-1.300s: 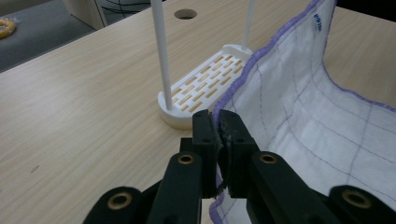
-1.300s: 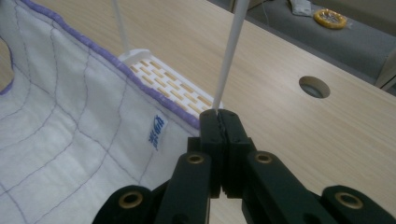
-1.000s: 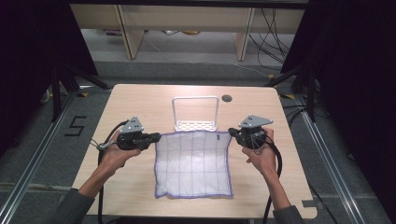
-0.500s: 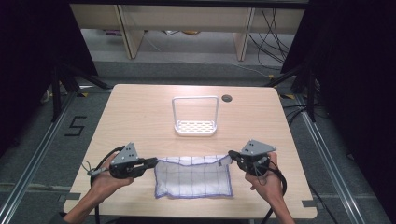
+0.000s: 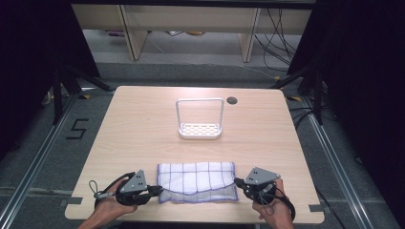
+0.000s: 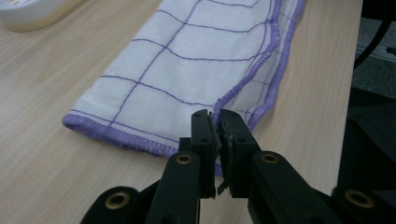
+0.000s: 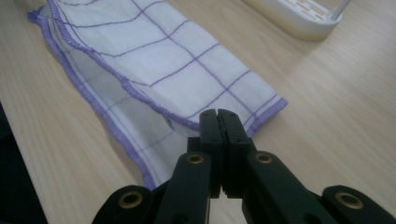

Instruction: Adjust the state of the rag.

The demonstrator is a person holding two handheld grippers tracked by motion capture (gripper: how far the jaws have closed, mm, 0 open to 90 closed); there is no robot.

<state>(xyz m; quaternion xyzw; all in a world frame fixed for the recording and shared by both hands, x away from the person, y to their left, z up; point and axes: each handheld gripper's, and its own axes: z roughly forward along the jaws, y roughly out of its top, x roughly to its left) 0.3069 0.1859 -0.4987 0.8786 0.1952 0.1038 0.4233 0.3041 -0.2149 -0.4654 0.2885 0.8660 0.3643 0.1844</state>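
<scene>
Lying folded along the near edge of the table (image 5: 143, 124), the white cloth (image 5: 197, 180) with purple grid lines and purple hem stretches between the two hand-held grippers, its upper layer doubled over the lower one.

At the left, the left gripper (image 5: 155, 192) rests low at the table surface, held in the person's left hand (image 5: 112, 205), with a grey three-cornered plate on top. Its jaws are pinched together on the near left corner of the cloth; in the left gripper view, the purple hem of the upper layer (image 6: 243, 84) runs straight into the narrow slit between the two black jaws of that gripper (image 6: 217, 122). The cloth extends away ahead of this gripper, and the lower layer shows just to the right of the pinched hem.

Beyond the cloth, well ahead of both grippers, a white rack (image 5: 200, 119) with a wire handle stands upright at the middle of the table, apart from the cloth. A small dark grommet hole (image 5: 232, 100) sits behind it to the right.

At the right, the right gripper (image 5: 237, 182) is held in the right hand (image 5: 272, 205), likewise low. Its jaws are pressed fully together on the cloth's near right corner; in the right gripper view the hem of the upper layer (image 7: 140, 93) meets the tips of that gripper (image 7: 217, 116).
</scene>
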